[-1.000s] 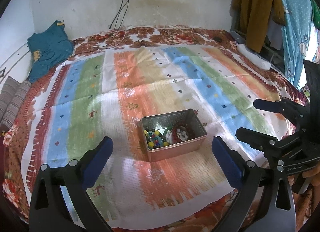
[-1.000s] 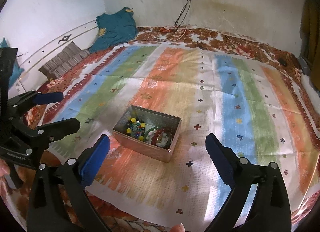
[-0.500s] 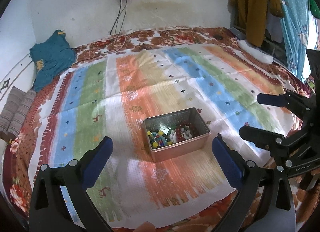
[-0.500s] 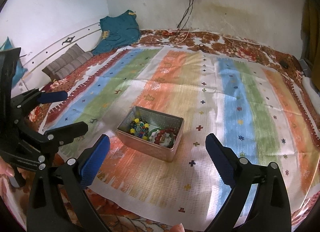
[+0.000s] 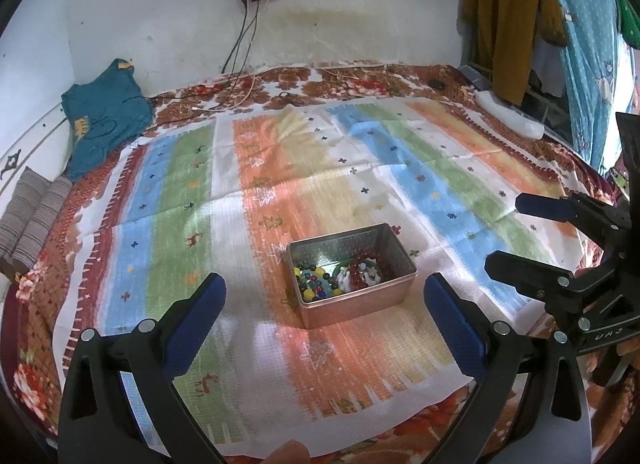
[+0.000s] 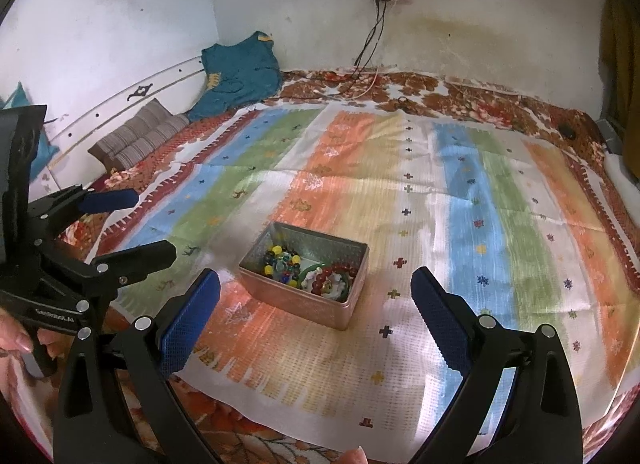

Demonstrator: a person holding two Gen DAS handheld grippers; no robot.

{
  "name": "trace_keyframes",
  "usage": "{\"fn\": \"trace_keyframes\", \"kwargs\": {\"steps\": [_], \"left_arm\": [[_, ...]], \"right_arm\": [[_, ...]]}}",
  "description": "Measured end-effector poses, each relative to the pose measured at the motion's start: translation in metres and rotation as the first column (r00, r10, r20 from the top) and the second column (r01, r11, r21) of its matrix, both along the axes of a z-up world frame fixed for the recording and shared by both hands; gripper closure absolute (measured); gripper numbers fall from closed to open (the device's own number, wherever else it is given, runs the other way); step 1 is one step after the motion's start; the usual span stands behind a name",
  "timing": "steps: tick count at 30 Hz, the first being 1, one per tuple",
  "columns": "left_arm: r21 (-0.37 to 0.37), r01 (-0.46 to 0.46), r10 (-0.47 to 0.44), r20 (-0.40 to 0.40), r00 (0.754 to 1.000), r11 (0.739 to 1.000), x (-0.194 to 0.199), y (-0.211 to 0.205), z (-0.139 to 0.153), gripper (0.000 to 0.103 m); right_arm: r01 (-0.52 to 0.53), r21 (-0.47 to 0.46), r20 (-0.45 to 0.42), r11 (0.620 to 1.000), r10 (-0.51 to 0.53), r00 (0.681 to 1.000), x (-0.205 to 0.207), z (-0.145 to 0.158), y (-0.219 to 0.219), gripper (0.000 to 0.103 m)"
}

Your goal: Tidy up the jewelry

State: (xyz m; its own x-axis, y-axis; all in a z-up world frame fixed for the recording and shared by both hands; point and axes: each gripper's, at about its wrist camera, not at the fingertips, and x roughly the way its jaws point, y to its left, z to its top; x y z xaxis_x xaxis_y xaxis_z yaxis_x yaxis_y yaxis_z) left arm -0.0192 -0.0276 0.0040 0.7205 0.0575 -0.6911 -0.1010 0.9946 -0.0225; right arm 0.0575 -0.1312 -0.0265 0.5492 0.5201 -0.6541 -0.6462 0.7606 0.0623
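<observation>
A rectangular metal tin sits on a striped cloth. Inside lie multicoloured beads and a red bead bracelet with a green bangle and white pieces. My left gripper is open and empty, held above the cloth just short of the tin. My right gripper is open and empty, also short of the tin. Each gripper shows at the side of the other's view, the right gripper at the right and the left gripper at the left.
The striped cloth covers a floral bedspread. A teal garment and striped cushions lie at the far left. Charger cables hang from a wall socket. Clothes hang at the right.
Both grippers have pulled back and risen a little from the tin, so it looks smaller and farther. Both stay open and empty.
</observation>
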Motion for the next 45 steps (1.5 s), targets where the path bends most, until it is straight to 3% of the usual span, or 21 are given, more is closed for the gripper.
{"fn": "trace_keyframes", "kwargs": {"steps": [45], "left_arm": [[0.003, 0.007, -0.008, 0.052, 0.999, 1.0, -0.003, 0.001, 0.011, 0.006]], "right_arm": [[-0.037, 0.028, 0.069, 0.999, 0.035, 0.997, -0.012, 0.009, 0.0, 0.006]]}}
